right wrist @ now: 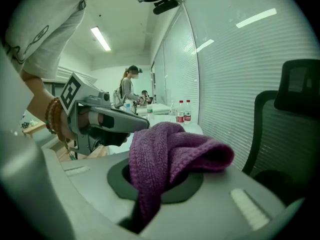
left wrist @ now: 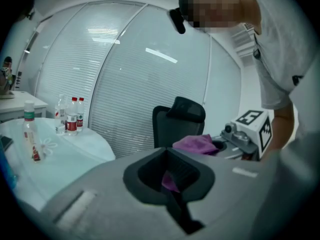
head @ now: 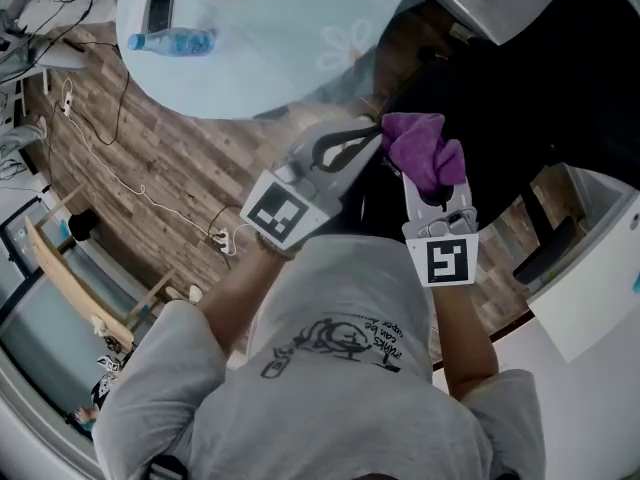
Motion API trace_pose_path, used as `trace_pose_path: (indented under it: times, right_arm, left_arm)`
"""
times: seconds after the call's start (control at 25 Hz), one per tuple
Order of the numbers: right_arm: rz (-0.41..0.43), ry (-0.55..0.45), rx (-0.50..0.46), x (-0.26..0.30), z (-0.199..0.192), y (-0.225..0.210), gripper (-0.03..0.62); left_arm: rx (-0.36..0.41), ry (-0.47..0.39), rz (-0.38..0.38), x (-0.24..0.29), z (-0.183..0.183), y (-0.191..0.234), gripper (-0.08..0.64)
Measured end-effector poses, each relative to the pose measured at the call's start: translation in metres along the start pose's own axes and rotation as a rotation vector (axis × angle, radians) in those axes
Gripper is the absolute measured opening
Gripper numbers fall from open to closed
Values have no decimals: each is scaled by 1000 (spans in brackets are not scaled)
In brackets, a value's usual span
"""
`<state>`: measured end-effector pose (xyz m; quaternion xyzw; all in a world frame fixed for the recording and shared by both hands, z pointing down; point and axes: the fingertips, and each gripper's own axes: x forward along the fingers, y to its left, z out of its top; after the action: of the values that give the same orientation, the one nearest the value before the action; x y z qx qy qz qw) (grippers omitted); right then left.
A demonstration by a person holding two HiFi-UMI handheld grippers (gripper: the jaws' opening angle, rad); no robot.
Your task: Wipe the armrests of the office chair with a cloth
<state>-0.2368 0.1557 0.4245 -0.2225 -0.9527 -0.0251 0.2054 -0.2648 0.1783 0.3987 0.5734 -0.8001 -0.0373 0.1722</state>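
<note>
Clamping the purple cloth (head: 420,148) in the closed right claw (head: 430,180), bunched over its tips, just beside the black office chair (head: 530,78); holding the left claw (head: 377,131) pressed together, tips right at the cloth's edge. Keeping both near the round table (head: 290,58).

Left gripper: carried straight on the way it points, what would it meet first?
The purple cloth bunched in the right gripper. It sits right at the left gripper's tips, and some purple shows between its jaws. The office chair stands farther back, though depth is unclear.
</note>
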Motion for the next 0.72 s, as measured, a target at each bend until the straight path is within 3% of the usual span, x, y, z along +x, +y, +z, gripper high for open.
trace_pose_path:
  times: [0.44, 0.72]
  right_arm:
    - [50, 151, -7, 44, -99, 14, 32]
    - [83, 234, -30, 63, -153, 20, 32]
  left_arm:
    - [-79, 44, 13, 10, -80, 22, 0]
    - [-74, 46, 12, 12, -93, 30, 0]
